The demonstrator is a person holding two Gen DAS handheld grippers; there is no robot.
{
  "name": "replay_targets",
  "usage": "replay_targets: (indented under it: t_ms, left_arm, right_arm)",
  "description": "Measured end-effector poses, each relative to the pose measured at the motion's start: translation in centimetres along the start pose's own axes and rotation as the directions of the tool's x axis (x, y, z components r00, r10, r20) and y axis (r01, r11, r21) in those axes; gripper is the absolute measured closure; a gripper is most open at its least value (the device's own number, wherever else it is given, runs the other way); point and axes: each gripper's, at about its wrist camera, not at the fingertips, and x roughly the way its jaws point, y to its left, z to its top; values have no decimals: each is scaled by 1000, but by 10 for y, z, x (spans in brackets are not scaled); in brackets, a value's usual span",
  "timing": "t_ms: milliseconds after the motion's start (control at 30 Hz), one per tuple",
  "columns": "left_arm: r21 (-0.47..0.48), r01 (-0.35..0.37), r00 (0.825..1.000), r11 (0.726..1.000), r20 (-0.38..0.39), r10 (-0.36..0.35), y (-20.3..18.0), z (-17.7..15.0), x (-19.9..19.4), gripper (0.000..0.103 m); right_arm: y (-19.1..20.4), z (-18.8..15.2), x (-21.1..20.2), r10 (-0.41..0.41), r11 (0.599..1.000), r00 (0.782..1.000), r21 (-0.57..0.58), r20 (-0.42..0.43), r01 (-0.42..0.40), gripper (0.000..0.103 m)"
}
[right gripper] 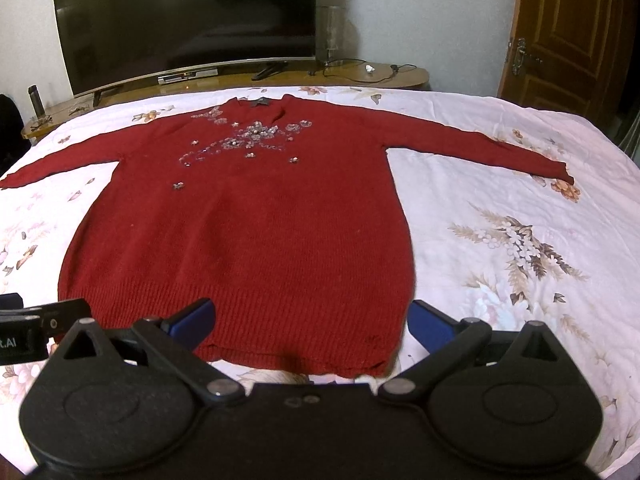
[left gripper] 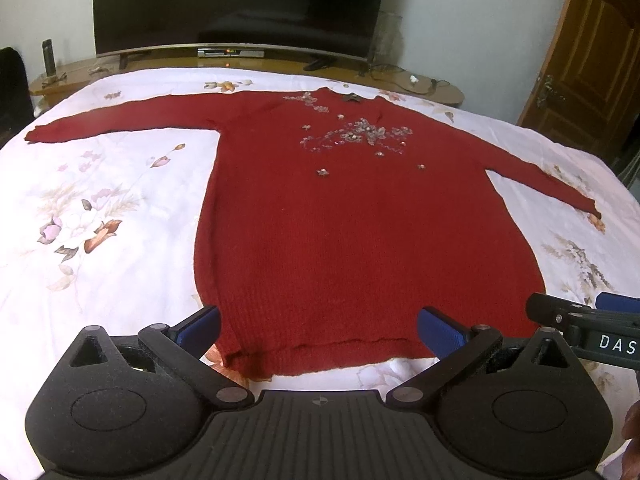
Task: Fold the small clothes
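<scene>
A red knit sweater [left gripper: 360,232] with silver flower beading on the chest lies flat and face up on the bed, both sleeves spread out sideways; it also shows in the right wrist view [right gripper: 248,240]. My left gripper [left gripper: 320,328] is open, its blue pads above the left part of the hem, holding nothing. My right gripper [right gripper: 310,320] is open above the right part of the hem, also empty. The right gripper [left gripper: 580,320] shows at the right edge of the left wrist view; the left gripper [right gripper: 36,320] shows at the left edge of the right wrist view.
The bed has a white floral sheet [left gripper: 100,208]. Behind it a wooden TV stand [left gripper: 248,66] carries a large dark TV [left gripper: 240,4] and cables. A brown door [left gripper: 588,52] stands at the right.
</scene>
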Motion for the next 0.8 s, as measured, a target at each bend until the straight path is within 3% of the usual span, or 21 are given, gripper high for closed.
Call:
replay_targets:
  t_ms: [800]
  left_arm:
    - [3, 0, 1000, 1000, 0, 0, 2, -1, 0, 0]
  right_arm:
    - [-1, 0, 1, 3, 1000, 1000, -4, 1, -3, 1]
